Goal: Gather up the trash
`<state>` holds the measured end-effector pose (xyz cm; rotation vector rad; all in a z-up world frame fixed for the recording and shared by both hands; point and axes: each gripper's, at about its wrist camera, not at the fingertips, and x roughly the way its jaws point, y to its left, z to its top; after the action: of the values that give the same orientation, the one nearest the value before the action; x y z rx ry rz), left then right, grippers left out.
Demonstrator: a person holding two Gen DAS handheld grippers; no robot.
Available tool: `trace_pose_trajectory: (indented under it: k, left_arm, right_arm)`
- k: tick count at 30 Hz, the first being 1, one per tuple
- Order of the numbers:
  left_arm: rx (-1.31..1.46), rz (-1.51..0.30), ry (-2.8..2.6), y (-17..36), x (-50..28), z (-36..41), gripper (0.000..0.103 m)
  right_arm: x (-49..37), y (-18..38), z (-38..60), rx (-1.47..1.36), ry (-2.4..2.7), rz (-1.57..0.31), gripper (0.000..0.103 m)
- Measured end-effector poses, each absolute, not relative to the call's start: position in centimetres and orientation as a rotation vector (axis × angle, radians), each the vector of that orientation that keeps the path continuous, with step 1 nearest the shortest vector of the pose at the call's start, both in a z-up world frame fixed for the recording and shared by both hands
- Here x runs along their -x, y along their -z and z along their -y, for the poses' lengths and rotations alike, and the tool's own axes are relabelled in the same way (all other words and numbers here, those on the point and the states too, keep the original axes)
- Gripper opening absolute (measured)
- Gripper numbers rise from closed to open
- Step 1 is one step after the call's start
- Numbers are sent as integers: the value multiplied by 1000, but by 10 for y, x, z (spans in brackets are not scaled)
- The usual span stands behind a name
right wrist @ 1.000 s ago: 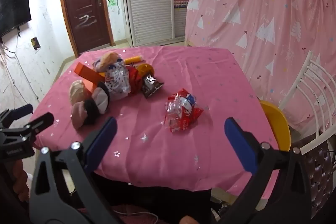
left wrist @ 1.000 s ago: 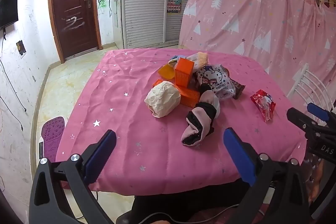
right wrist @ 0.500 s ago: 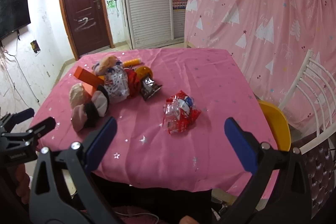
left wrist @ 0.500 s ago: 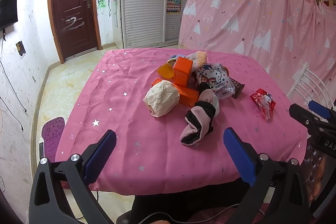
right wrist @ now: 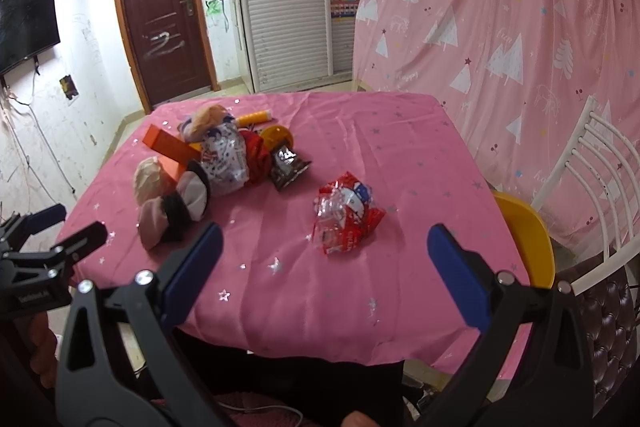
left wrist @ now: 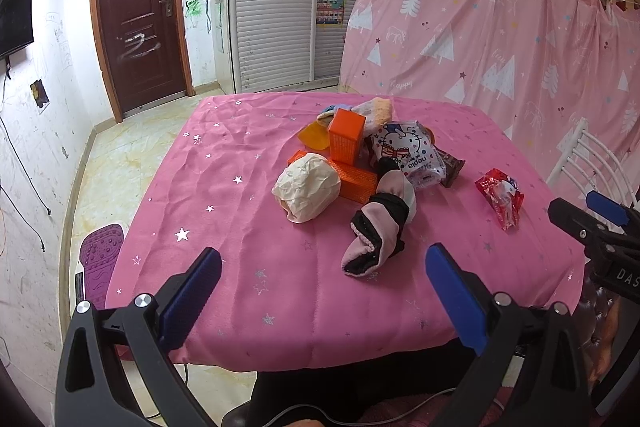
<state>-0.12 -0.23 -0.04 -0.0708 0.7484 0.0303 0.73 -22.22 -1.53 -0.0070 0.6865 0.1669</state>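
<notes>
A pile sits mid-table on the pink starred cloth (left wrist: 248, 211): a crumpled cream paper ball (left wrist: 307, 191), orange boxes (left wrist: 346, 139), a white cartoon-print bag (left wrist: 408, 154), a dark wrapper (left wrist: 451, 167) and a pink-and-black sock (left wrist: 380, 223). A red crinkled wrapper (left wrist: 500, 195) (right wrist: 346, 213) lies apart to the right. My left gripper (left wrist: 322, 271) is open at the table's near edge, short of the sock. My right gripper (right wrist: 322, 247) is open, just short of the red wrapper. Both hold nothing.
A yellow stool (right wrist: 526, 239) and a white chair back (right wrist: 600, 163) stand right of the table. A pink curtain (left wrist: 500, 47) hangs behind. A brown door (left wrist: 140, 11) and a purple slipper (left wrist: 100, 259) on the floor are to the left.
Both grippers have edged slightly forward toward the table, staying open. The objects on the cloth have not moved.
</notes>
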Motion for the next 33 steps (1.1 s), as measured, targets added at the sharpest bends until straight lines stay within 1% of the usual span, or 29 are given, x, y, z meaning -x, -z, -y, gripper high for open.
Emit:
trace_pose_trajectory:
  k: [33]
  left_arm:
    - [67, -747, -32, 1, 1, 4, 95]
  right_arm:
    - [-4, 15, 219, 15, -173, -683, 99]
